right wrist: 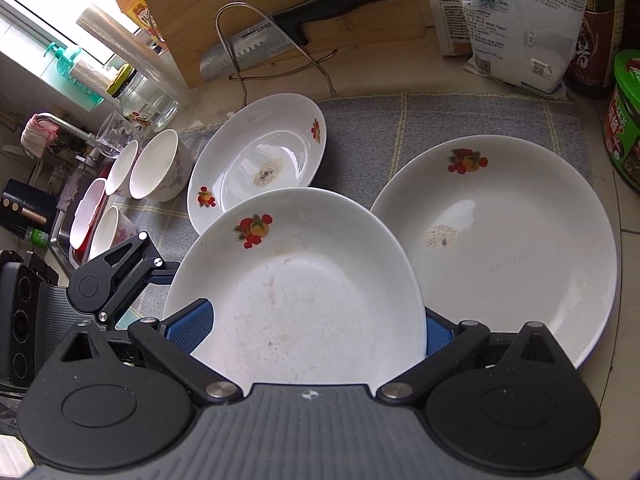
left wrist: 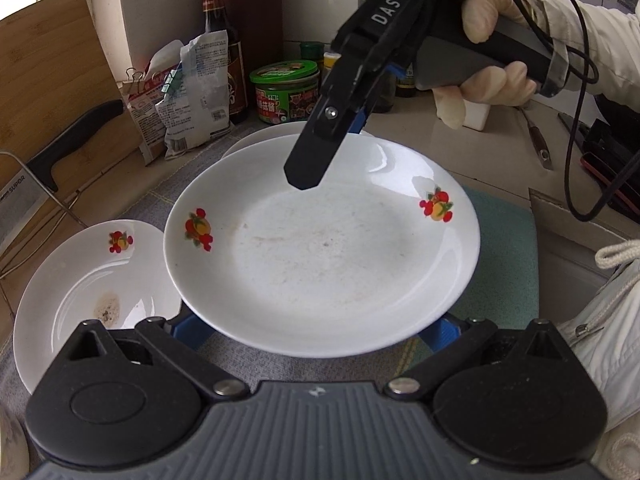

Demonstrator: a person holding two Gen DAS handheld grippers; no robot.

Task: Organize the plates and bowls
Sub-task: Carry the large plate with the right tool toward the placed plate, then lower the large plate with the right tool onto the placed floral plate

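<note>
A large white plate with fruit decals (left wrist: 320,248) (right wrist: 304,288) hangs tilted above the grey mat (right wrist: 440,120). My right gripper (left wrist: 320,160) (right wrist: 314,320) is shut on its far rim, one finger over the plate's face and the other beneath it. My left gripper (left wrist: 312,344) (right wrist: 160,276) is open; its two blue pads stand wide apart under the near rim, tips hidden. A second large plate (right wrist: 500,232) (left wrist: 256,138) lies on the mat behind. A smaller stained plate (left wrist: 80,288) (right wrist: 260,152) lies to the left. Several bowls (right wrist: 160,168) stand beyond it.
A knife (right wrist: 280,32) on a wire stand leans against a wooden board at the back. Food packets (left wrist: 188,92), a dark bottle (left wrist: 218,40) and a green jar (left wrist: 286,92) line the wall. A gloved hand (left wrist: 492,40) holds the right gripper. A sink (right wrist: 60,236) lies past the bowls.
</note>
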